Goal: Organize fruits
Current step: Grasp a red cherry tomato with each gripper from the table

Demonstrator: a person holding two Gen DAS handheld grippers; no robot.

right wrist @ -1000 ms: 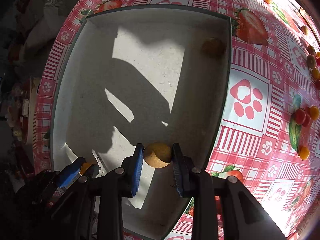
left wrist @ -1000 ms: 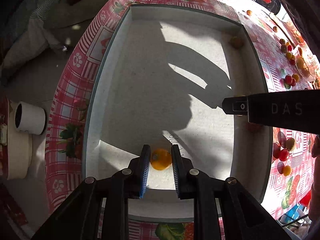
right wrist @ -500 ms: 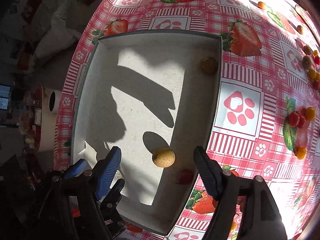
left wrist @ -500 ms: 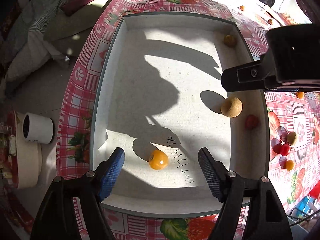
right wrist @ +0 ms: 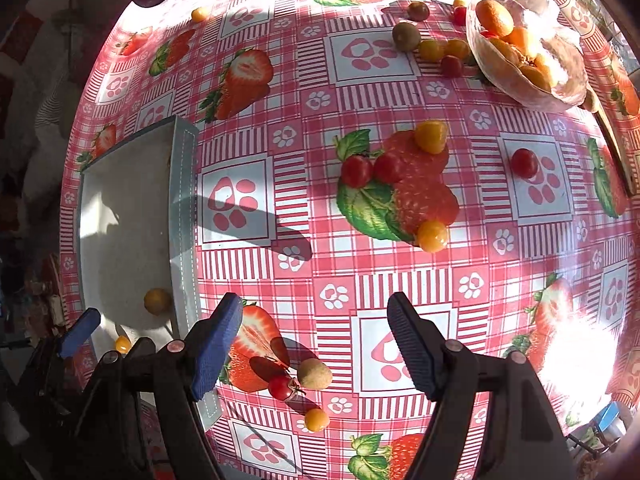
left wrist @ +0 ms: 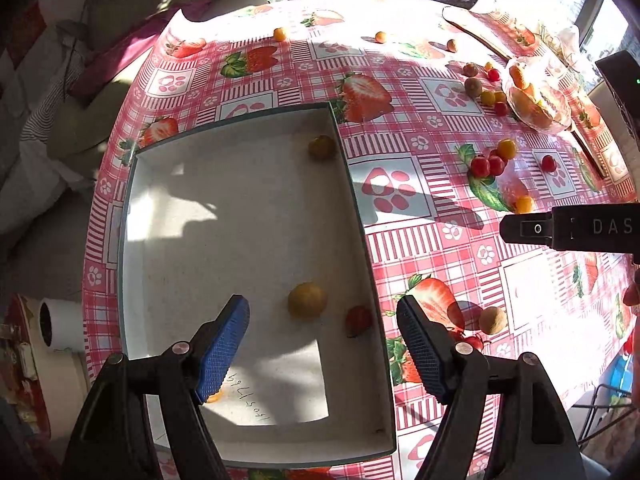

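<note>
Blue-padded and empty, the left gripper (left wrist: pixel 322 344) hangs wide open over the lower part of the white tray (left wrist: pixel 132 240), its jaws having just spread to let go of a small orange fruit (left wrist: pixel 214 397), now half hidden behind the left pad at the lower left of the left wrist view. The right gripper (right wrist: pixel 314 346) is just as wide and bare: its jaws have also just opened, leaving the tan round fruit (left wrist: pixel 307 300) on the tray floor, and it has swung off the tray to hover over the strawberry tablecloth (right wrist: pixel 400 272). Two more pieces thus look delivered; a red fruit (left wrist: pixel 358 320) and a brownish one (left wrist: pixel 322 147) also lie in the tray. Many remain loose: a tan ball (right wrist: pixel 314 374), a cherry tomato (right wrist: pixel 281 387) and a yellow berry (right wrist: pixel 317 419) sit just below and between the right gripper's pads, likely the next picks.
</note>
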